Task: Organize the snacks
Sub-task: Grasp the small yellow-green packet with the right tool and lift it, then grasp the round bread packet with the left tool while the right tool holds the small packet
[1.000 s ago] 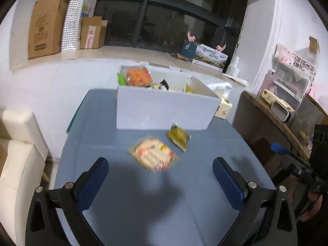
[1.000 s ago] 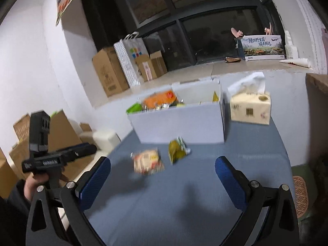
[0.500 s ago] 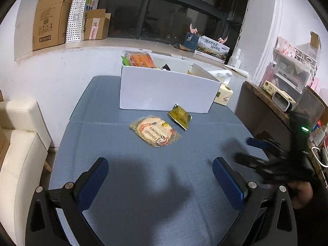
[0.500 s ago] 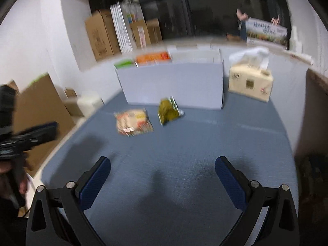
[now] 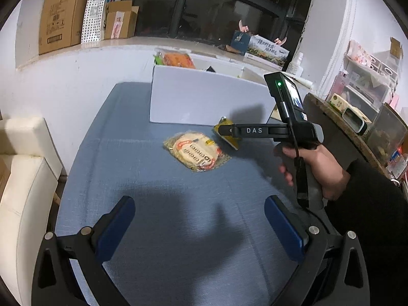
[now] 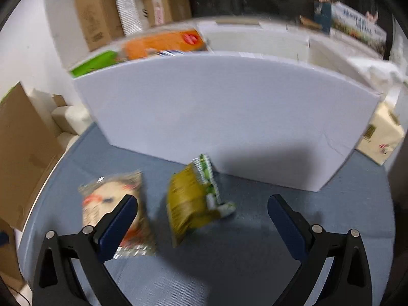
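1. The tall white cardboard box stands at the 12 o'clock end of the blue cloth-covered desk, with an orange packet and a green one already poking above its rim. It is where the loose snacks most likely belong, so plan the lift to clear its high front wall.
2. The round flat cracker pack in clear wrap lies flat in the middle of the desk, just at 9 o'clock of the smaller snack. It sits partly under the left finger in the right wrist view, so keep that finger from dragging it.
3. The small yellow-green crinkled foil snack packet lies just in front of the box wall, near the cracker pack; whether the two touch I cannot tell. It looks like the target of this step.
4. The right tongs are spread wide with the yellow packet lying between the fingers, pads not on it; they have just been closing a little. Centre them over the packet's middle, come down until the tips meet the cloth, then squeeze across its narrow width, since foil can slip or crumple.
5. The left tongs hang wide apart and empty above bare desk at 6 o'clock; I would hold them clear, or line them up on the cracker pack.
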A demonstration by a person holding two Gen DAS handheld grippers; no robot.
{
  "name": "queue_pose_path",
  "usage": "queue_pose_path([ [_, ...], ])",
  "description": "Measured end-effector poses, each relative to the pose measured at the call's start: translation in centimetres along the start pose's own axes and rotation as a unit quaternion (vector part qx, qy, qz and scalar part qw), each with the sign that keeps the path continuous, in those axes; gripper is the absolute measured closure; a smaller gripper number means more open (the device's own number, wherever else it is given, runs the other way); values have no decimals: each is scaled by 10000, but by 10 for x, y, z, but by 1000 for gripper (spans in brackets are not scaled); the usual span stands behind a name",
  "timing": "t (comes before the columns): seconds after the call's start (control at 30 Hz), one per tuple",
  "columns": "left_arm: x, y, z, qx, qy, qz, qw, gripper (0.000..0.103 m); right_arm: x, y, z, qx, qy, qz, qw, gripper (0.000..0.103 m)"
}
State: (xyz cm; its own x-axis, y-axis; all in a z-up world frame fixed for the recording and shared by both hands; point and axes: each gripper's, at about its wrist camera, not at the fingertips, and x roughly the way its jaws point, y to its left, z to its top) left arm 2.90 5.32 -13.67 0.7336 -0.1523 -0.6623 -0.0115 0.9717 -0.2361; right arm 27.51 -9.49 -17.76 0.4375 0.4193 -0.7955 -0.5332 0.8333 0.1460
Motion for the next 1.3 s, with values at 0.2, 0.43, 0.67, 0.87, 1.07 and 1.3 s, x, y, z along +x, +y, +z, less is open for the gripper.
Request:
queue_pose_path([
  [0.2, 20, -4, 3, 127, 171, 104, 9997, 0, -5, -13, -8, 109, 59, -92, 9999, 52],
  [0.43, 58, -14, 21, 296, 472, 232, 9982, 0, -73, -37, -39, 408, -436, 164, 9981, 53],
  [0.67, 124, -19, 60, 24, 863, 603, 9944, 0, -153, -41, -91, 454, -840, 30, 9954, 53],
  [0.87, 178, -12, 81, -221, 1392, 1321, 9812, 0, -159, -48, -110, 657, -878, -36, 9940, 53],
  [1.07, 183, -17, 82, -115, 1414, 1495, 9785, 1, -149, -51, -111, 680, -845, 38, 9941, 53],
  [1.3, 156, -39, 78, 420, 1179, 927, 9878, 23, -146, -39, -115, 587, -822, 122, 9948, 52],
])
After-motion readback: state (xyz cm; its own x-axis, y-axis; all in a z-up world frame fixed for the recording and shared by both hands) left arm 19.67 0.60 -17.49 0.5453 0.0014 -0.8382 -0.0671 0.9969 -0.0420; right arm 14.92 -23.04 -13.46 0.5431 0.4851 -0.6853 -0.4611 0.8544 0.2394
